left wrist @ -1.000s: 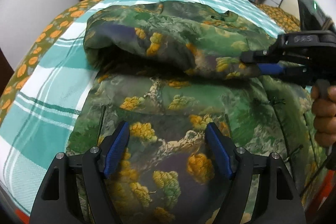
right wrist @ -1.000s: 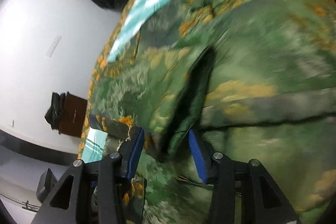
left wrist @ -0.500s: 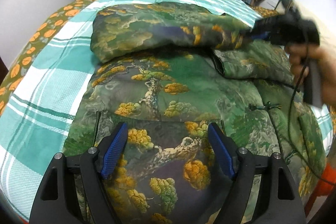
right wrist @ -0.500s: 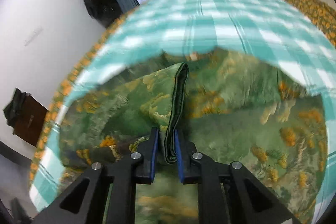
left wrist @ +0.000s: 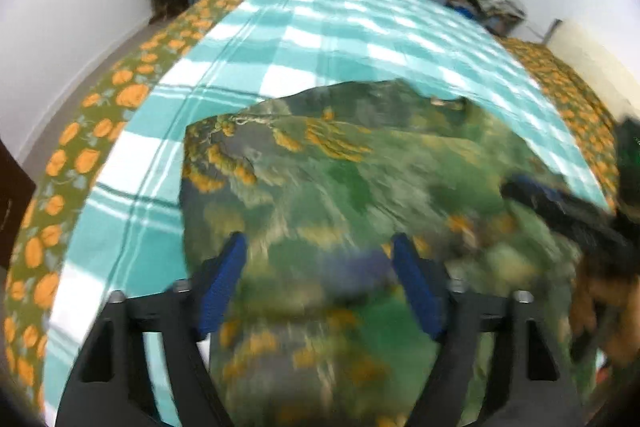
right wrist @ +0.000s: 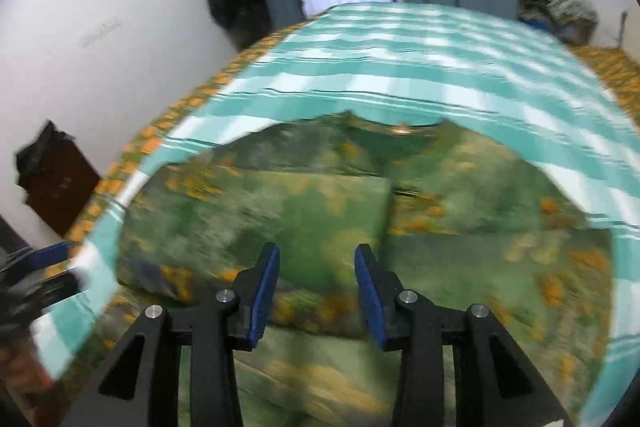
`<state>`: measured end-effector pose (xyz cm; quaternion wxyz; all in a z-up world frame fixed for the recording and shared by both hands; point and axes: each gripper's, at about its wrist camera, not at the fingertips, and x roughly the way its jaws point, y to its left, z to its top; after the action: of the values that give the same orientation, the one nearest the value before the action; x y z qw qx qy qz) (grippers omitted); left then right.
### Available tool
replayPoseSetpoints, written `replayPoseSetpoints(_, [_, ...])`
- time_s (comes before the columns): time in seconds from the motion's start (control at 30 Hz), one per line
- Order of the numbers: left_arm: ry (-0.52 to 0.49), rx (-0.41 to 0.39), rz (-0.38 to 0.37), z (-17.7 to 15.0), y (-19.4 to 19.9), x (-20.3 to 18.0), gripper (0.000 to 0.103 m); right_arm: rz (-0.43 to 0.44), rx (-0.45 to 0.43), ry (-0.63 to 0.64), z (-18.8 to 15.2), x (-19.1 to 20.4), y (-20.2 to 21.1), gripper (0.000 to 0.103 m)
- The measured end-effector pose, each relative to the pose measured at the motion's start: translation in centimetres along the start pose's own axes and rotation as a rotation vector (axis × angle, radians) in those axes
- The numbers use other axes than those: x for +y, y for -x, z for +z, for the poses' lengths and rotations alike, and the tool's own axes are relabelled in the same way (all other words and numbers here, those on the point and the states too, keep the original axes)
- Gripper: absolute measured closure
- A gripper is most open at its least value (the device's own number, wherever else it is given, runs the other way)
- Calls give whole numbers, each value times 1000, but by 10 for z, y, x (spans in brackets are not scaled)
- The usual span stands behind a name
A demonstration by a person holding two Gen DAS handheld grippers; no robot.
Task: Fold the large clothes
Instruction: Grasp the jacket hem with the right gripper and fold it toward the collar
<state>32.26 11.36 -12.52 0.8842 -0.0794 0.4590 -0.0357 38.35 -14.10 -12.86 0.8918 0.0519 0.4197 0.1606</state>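
Green printed garment [left wrist: 340, 187] lies folded on your bed's checked sheet [left wrist: 320, 39]. Only your right wrist view shows its folded flap with a straight edge [right wrist: 320, 203]; your left view shows the right tongs [left wrist: 520, 189] at the garment's side. Your left tongs [left wrist: 320, 287] have just been closing, nothing gripped. Your right tongs [right wrist: 316, 287] have just been opening: half a second ago they pinched the flap's edge, now released.

blur: garment [left wrist: 340, 195] print smeared | cut off: right gripper [left wrist: 560, 207] at frame edge
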Motion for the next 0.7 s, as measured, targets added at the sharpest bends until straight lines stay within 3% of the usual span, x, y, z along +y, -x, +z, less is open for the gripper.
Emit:
replayPoseSetpoints(0.07, [18,45,41,-1,-36,8,52,7,79,-40,-4,-6,-28,64])
replayPoseSetpoints(0.13, [13,88,57,-14,-63,14,56,-5,193,-85,-20,-18,-61,67])
replayPoseSetpoints(0.27, [-36,65,66,-31,-75,15,56,-37,162,-22,-34,-13,-68,67])
replayPoseSetpoints(0.43, [-52,95,90,-19,-61,8,56,-53,149,-12,-35,-9,-71,67])
replayPoseSetpoints(0.5, [-59,96,81,-7,-48,2,48,-51,134,-14,-38,-11,-68,67])
replayPoseSetpoints(0.6, [-21,28,57,16,-29,0,31,-51,119,-12,-40,-10,-68,67])
replayPoseSetpoints(0.7, [33,-26,41,42,-33,2,28,-55,111,-9,-40,-9,-68,67])
